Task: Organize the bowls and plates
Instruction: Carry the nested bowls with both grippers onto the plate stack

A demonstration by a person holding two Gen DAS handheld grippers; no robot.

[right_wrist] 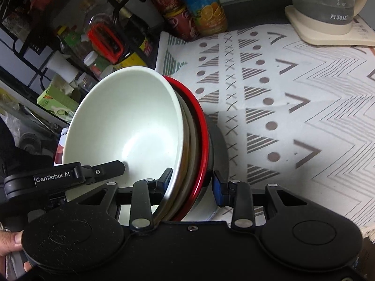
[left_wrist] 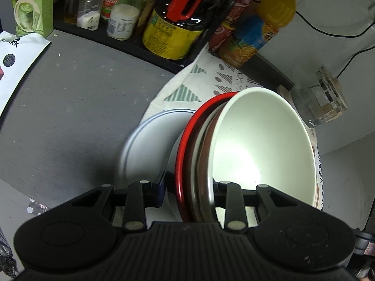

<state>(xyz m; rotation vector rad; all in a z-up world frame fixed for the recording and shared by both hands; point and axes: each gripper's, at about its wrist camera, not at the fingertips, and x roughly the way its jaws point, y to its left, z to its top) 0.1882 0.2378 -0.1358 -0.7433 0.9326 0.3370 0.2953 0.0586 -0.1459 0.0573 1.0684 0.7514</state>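
Note:
A stack of nested dishes is held on edge between my two grippers: a white bowl [left_wrist: 262, 140] innermost, brown and cream rims behind it, and a red plate [left_wrist: 187, 149] outermost. My left gripper [left_wrist: 191, 187] is shut on the stack's rim, one finger inside the bowl, one behind the red plate. My right gripper [right_wrist: 192, 182] is shut on the same stack, with the white bowl [right_wrist: 126, 121] and red plate [right_wrist: 201, 128] between its fingers. A grey-white plate [left_wrist: 150, 140] lies beneath, on the mat; it also shows in the right wrist view [right_wrist: 220, 145]. The left gripper's finger [right_wrist: 103, 171] shows inside the bowl.
A patterned mat [right_wrist: 293, 105] covers the counter's right part; bare grey counter [left_wrist: 70, 98] lies left. Bottles and jars [left_wrist: 168, 32] crowd a black rack at the back. A glass kettle [right_wrist: 328, 7] on a cream base stands far right. A green box [left_wrist: 32, 2] stands back left.

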